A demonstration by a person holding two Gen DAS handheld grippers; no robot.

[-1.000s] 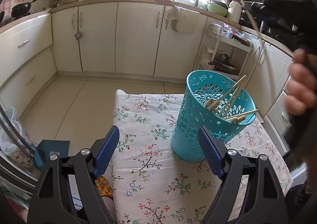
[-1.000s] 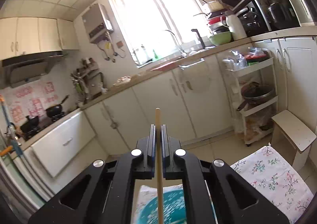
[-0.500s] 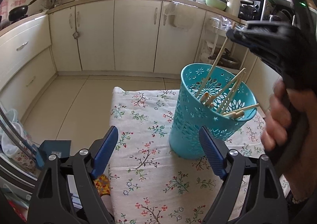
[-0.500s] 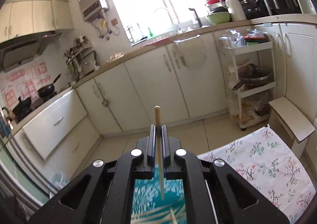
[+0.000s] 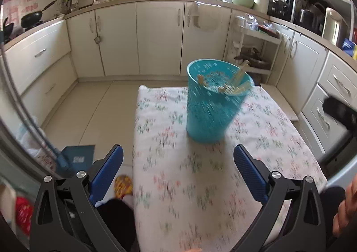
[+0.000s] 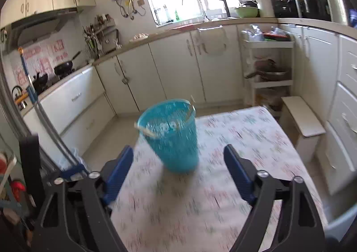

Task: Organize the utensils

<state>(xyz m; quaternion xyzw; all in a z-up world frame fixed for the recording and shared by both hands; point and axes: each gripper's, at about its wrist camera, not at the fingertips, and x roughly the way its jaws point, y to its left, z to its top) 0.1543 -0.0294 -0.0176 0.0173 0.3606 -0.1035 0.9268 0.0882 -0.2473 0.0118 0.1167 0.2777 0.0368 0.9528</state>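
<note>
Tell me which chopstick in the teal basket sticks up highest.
The chopstick leaning on the far right rim of the teal basket: its tip rises clear above the rim, while the others lie lower, inside or across it.

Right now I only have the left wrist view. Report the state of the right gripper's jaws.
Observer: The right gripper has its jaws opening, with nothing between them.
Operator: Tell me where the basket sits relative to it.
Observer: The teal basket stands upright on the floral tablecloth, just ahead of the fingers and apart from both pads.
Operator: Check its rim from that side.
Observer: One chopstick pokes out over the rim at the picture's left.
</note>
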